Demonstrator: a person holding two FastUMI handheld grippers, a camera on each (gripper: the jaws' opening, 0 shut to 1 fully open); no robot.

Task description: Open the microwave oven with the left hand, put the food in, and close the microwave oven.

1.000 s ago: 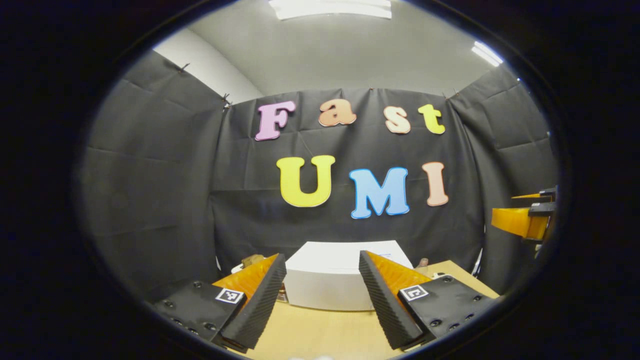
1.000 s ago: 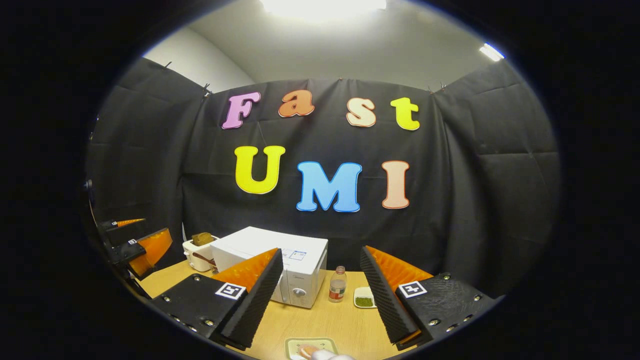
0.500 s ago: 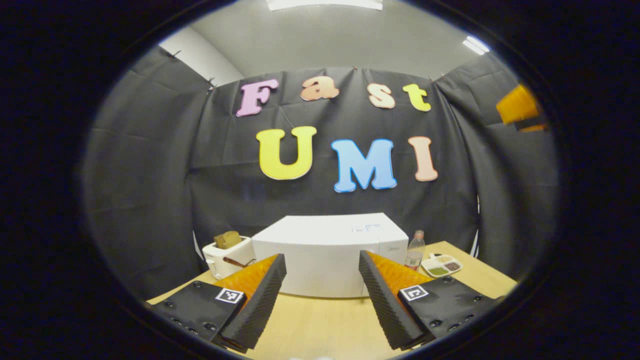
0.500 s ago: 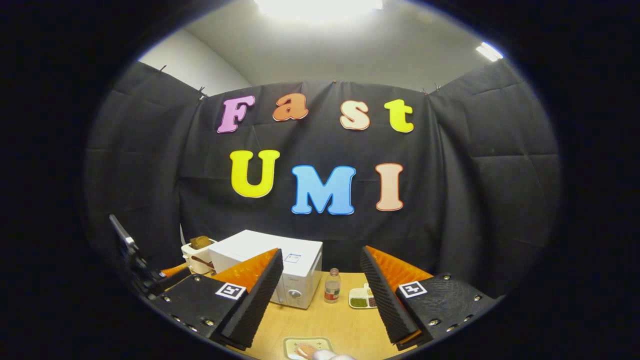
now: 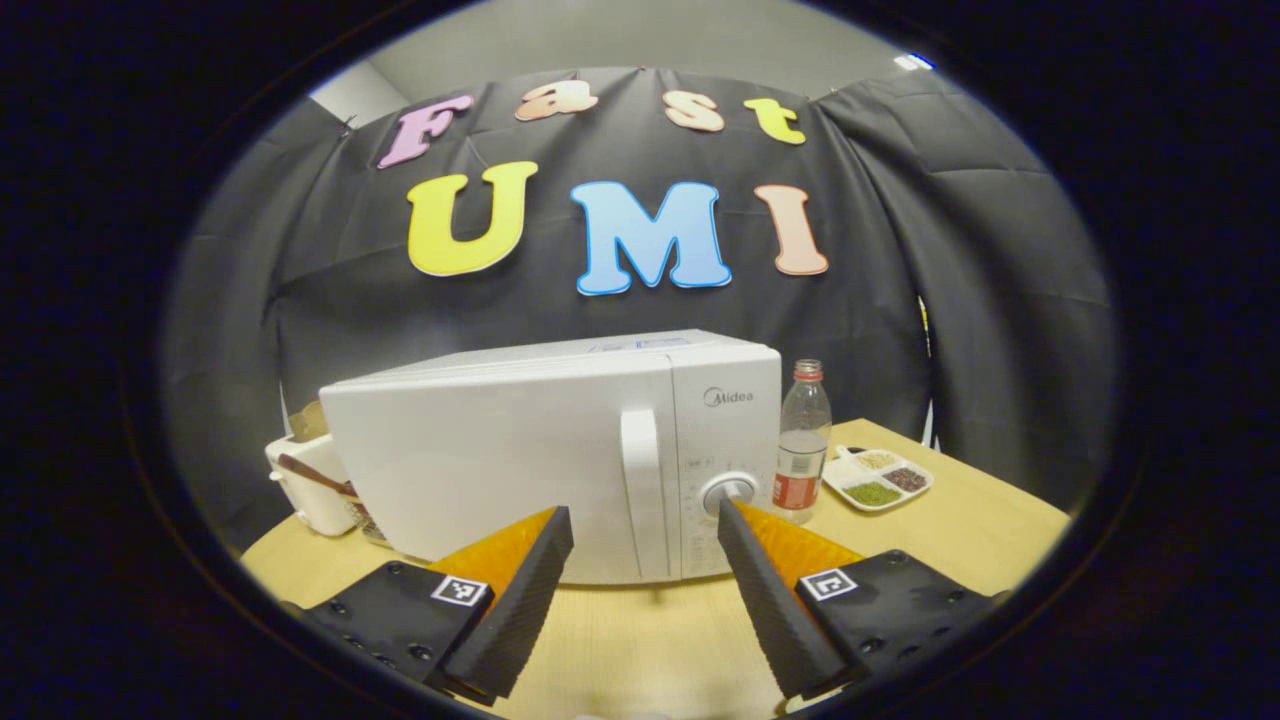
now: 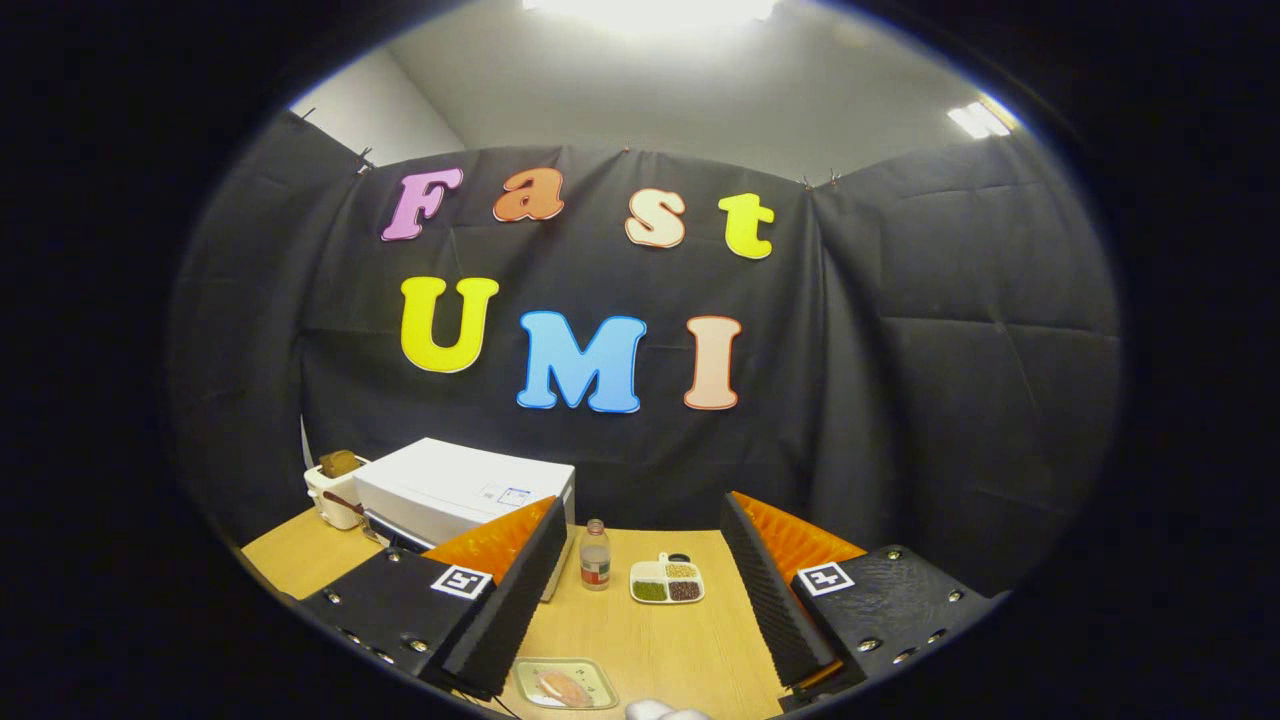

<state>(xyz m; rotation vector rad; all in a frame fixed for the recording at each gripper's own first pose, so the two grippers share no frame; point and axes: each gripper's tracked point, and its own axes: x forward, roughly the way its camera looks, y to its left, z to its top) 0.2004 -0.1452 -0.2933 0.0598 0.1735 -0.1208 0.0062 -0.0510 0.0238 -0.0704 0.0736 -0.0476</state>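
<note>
None of the task's 3 steps looks done yet. In the left gripper view, going from the left, a toaster (image 5: 305,480) with a slice of bread stands at the far left of the wooden table (image 5: 960,520), just beside the white microwave oven (image 5: 560,450), whose door is flat shut with its upright handle (image 5: 643,490) untouched. The left gripper (image 5: 640,560) points straight at that door, its 2 fingers spread wide apart with nothing between them; the handle sits between them in the picture, but they look short of it. Right of the oven stand a clear bottle (image 5: 803,440) and a divided dish (image 5: 880,478) of small grains. In the right gripper view, the oven (image 6: 460,492) lies to the left, then the bottle (image 6: 595,555) and the dish (image 6: 667,580), and near the bottom edge a small tray with the food (image 6: 565,685) rests on the table in front of the right gripper (image 6: 640,590), whose fingers are also apart and empty, above and apart from the tray. Judging from this, what remains is everything: gripping the handle and swinging the door open with the left, lifting the food and setting it inside, and shutting the door.
</note>
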